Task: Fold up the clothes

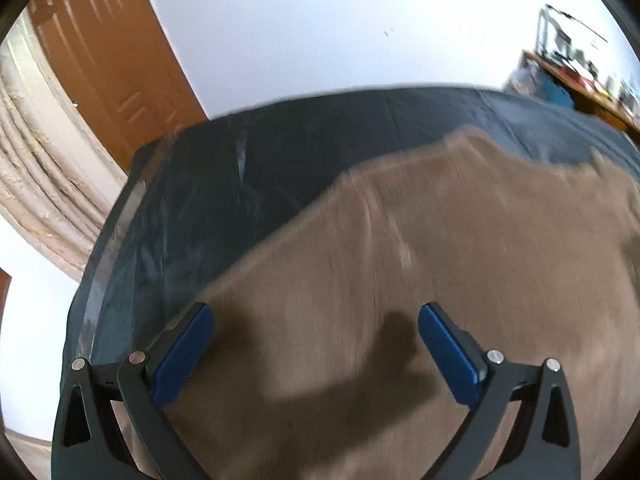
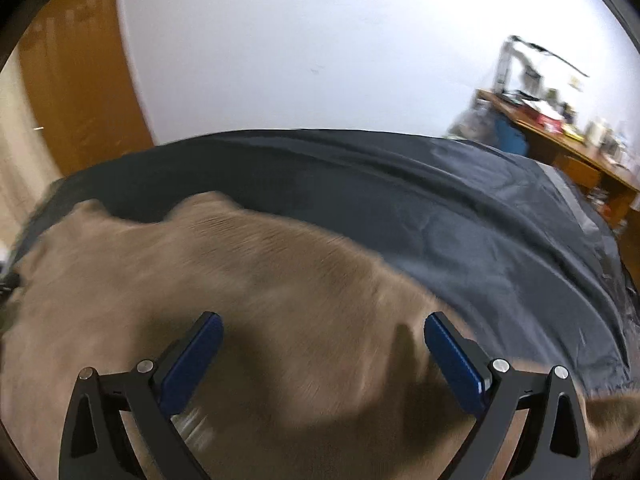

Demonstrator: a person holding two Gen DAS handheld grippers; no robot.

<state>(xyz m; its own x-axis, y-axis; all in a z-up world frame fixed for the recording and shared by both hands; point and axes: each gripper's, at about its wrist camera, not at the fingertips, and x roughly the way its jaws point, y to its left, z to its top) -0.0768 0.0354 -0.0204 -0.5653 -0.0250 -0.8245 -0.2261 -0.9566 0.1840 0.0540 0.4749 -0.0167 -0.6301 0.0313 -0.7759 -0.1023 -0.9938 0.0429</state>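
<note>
Left wrist view: we see our left gripper (image 1: 314,316) w/ jaws spread wide, released, nothing between the blue pads (image 1: 182,356). Below and ahead of it lies the brown garment (image 1: 420,280), spread over the dark sheet (image 1: 248,184) that covers the bed. The garment is blurred, so we can't tell what kind of clothing it is or how it's folded. Its left edge runs diagonally from just beside the left pad up toward the far side of the sheet. Bare sheet shows to the left of and beyond the garment. Past the sheet's far edge: white wall (image 1: 320,28), a wooden door (image 1: 108,60) to the sheet's far left, a cluttered wooden desk (image 1: 580,76) to its far right.

Right wrist view: our right gripper (image 2: 324,328) is also released, jaws wide apart, empty btw. the pads (image 2: 192,364). The garment (image 2: 200,264) sits under it and to the left on the sheet (image 2: 460,220); the garment's right edge passes just beside the right pad. Bare, wrinkled sheet lies right of and beyond the garment. The wall (image 2: 320,40) is behind the sheet, the door (image 2: 76,92) at its far left, the desk (image 2: 560,136) at its far right. Whether either gripper touches the fabric, we can't tell.
</note>
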